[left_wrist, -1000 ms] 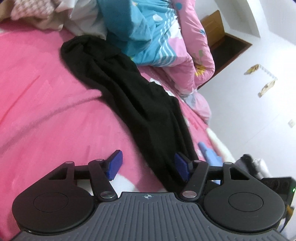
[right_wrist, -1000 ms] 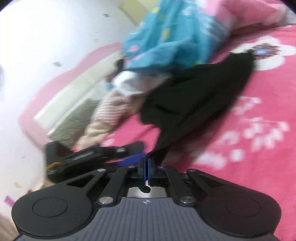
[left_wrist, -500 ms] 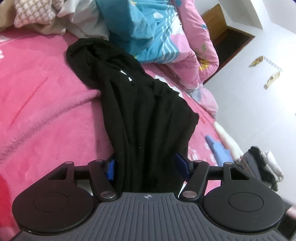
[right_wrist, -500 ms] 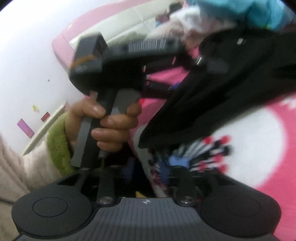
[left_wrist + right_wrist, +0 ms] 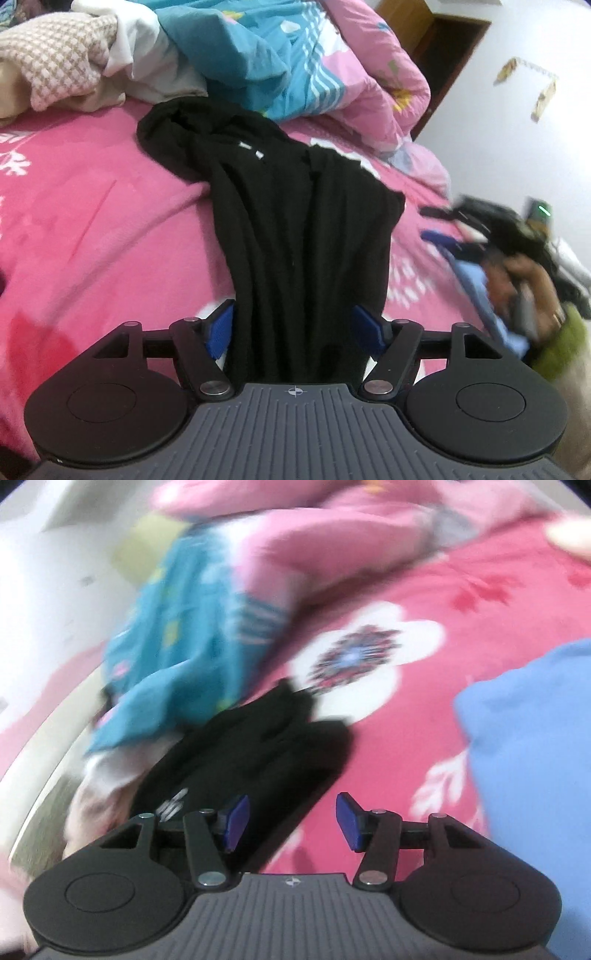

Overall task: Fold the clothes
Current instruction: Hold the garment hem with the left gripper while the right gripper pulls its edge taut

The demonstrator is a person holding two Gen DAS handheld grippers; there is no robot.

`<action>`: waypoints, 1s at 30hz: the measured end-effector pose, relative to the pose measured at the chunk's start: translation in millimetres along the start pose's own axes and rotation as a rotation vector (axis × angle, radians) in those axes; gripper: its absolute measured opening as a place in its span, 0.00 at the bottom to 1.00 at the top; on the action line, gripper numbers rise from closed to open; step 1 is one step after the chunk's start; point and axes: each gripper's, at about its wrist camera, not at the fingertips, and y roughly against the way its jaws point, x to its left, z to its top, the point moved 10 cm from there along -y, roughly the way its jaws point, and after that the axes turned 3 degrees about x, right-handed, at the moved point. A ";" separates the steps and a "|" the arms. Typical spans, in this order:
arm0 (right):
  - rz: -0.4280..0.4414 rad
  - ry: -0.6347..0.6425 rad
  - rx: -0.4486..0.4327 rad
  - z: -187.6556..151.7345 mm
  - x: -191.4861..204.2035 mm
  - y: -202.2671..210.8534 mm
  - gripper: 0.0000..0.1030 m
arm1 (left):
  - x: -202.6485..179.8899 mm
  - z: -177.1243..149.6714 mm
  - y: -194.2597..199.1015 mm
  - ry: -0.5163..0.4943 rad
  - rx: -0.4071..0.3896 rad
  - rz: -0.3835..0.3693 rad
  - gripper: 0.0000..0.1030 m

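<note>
A black garment point(image 5: 295, 203) lies bunched lengthwise on the pink bed cover point(image 5: 92, 221). Its near end runs between the blue pads of my left gripper point(image 5: 293, 325) and over its body. The jaws stand wide and are opening, and the pads do not squeeze the cloth. In the blurred right wrist view the black garment point(image 5: 258, 746) lies under the left finger of my right gripper point(image 5: 291, 823). That gripper's jaws are opening, with mostly pink bed cover point(image 5: 406, 738) between the pads and nothing gripped. A person's hand point(image 5: 524, 284) with a green cuff shows blurred at the right.
A blue and pink quilt point(image 5: 295, 55) is heaped at the head of the bed, beside a checked cloth pile point(image 5: 55, 62). A light blue garment point(image 5: 528, 757) lies to the right of the right gripper. A brown door point(image 5: 443, 44) and a white wall stand beyond the bed.
My right gripper went from shut on the black cloth to open and swung away to the right. My left gripper came over the garment's near end, which now lies between its jaws.
</note>
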 end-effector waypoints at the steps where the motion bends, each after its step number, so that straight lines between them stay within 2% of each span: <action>1: -0.009 -0.019 0.007 4.9 -6.6 -12.6 0.53 | -0.3 -3.1 2.7 -0.003 0.004 0.000 0.67; 3: -0.019 -0.050 0.016 12.6 -17.3 -34.2 0.50 | -1.6 -8.0 7.1 -0.007 0.006 -0.002 0.67; 5: 0.001 -0.050 0.008 13.6 -17.6 -42.1 0.40 | -4.2 -12.7 8.9 -0.016 0.010 -0.002 0.67; 7: 0.039 -0.049 0.012 13.8 -11.1 -41.8 0.04 | -8.1 -16.7 9.2 -0.036 0.010 0.003 0.67; 11: 0.081 -0.024 -0.032 7.5 9.8 -11.0 0.02 | -10.9 -20.5 8.0 -0.061 0.008 0.015 0.67; 15: 0.117 0.009 -0.103 -2.6 30.7 44.8 0.02 | -11.2 -22.6 9.5 -0.065 0.003 0.018 0.66; 21: 0.147 -0.065 -0.142 -46.1 25.9 120.5 0.02 | -8.2 -24.1 12.3 -0.054 -0.012 0.043 0.58; 23: 0.152 -0.102 -0.137 -61.6 19.2 132.0 0.02 | -4.9 -23.6 13.4 -0.033 -0.018 0.056 0.52; 25: 0.150 -0.135 -0.134 -71.6 10.3 135.3 0.02 | 0.2 -22.8 14.2 -0.006 -0.022 0.076 0.34; 26: 0.152 -0.152 -0.135 -73.8 6.2 136.1 0.02 | 3.1 -22.2 14.6 0.007 -0.023 0.086 0.29; 27: 0.160 -0.170 -0.137 -73.3 2.7 136.1 0.02 | 6.3 -21.3 15.0 0.020 -0.024 0.097 0.16; 28: 0.168 -0.188 -0.139 -72.7 -0.9 136.2 0.02 | 8.9 -20.1 15.6 0.034 -0.024 0.100 0.10; 30: 0.185 -0.203 -0.155 -66.3 -2.9 138.2 0.02 | 11.7 -16.1 19.1 0.071 -0.029 0.090 0.07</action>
